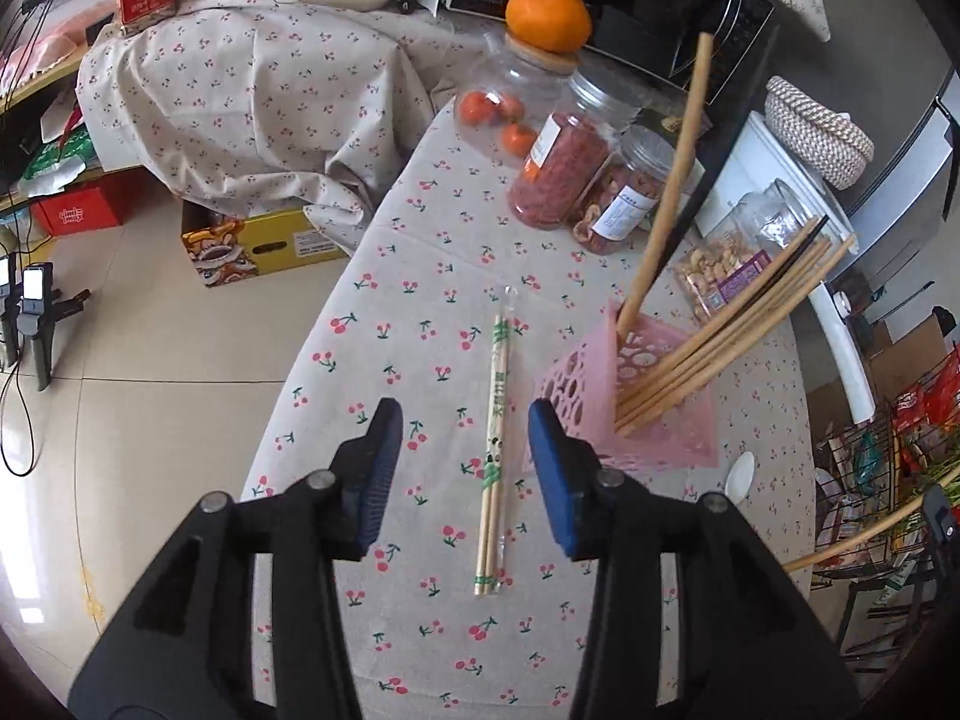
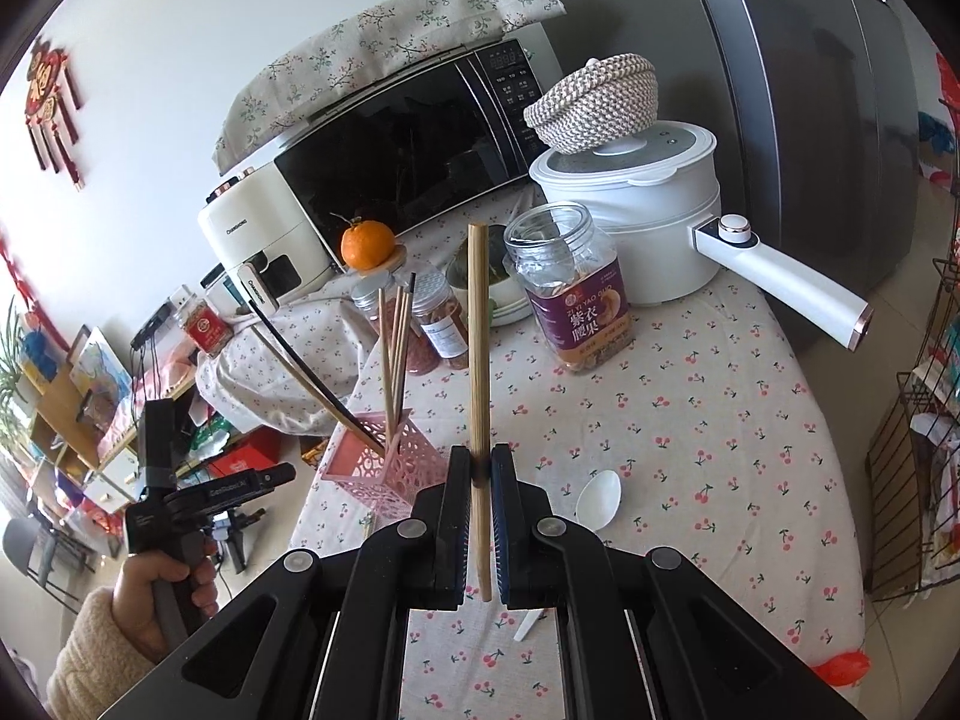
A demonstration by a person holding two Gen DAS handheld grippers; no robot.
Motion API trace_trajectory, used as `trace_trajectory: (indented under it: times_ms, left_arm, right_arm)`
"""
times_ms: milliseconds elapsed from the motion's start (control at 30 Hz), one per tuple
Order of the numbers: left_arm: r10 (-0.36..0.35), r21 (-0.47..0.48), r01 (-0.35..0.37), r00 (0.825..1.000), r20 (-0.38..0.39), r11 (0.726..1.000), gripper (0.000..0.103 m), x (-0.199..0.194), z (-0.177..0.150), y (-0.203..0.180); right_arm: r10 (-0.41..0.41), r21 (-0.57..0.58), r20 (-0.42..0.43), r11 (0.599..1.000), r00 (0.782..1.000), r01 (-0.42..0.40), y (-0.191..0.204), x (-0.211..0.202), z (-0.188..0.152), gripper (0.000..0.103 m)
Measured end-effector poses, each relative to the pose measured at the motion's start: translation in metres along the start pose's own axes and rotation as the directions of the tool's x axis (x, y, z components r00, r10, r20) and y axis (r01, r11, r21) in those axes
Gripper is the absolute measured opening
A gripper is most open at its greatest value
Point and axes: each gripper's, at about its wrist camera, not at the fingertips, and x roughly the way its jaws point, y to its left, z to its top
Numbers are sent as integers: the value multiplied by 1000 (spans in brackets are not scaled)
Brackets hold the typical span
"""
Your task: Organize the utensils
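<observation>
left gripper, jaws spread and empty, hangs at lower centre over the wrapped chopsticks lying on the cherry-print tablecloth, just left of the pink perforated holder bristling with chopsticks; right gripper, at lower centre, pinches one upright bamboo chopstick, white spoon beside it.

Beige tiled floor, white wall

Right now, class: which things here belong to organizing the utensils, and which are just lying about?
Job:
- pink holder with chopsticks
- wrapped chopsticks on the tablecloth
- chopstick clamped in the right gripper
- white spoon

Lying about:
- orange
- snack jars
- microwave
- white pot
</observation>
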Motion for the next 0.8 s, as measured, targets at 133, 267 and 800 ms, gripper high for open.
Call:
trace_trajectory:
  times_ms: [133,267,800]
  left_arm:
    - [-28,1,28,998,-64,1000,48,41,4,8]
    - [-29,53,36,991,-131,998,48,61,-8,6]
    - [-3,199,55,967,-253,978,10,72,-46,-24]
  right_arm:
    - [-6,25,-8,1000,1000,6,-10,3,2,6]
    - [-11,38,-16,999,1000,12,-16,4,2,7]
    - [-26,54,-45,998,999,28,-23,10,1,7]
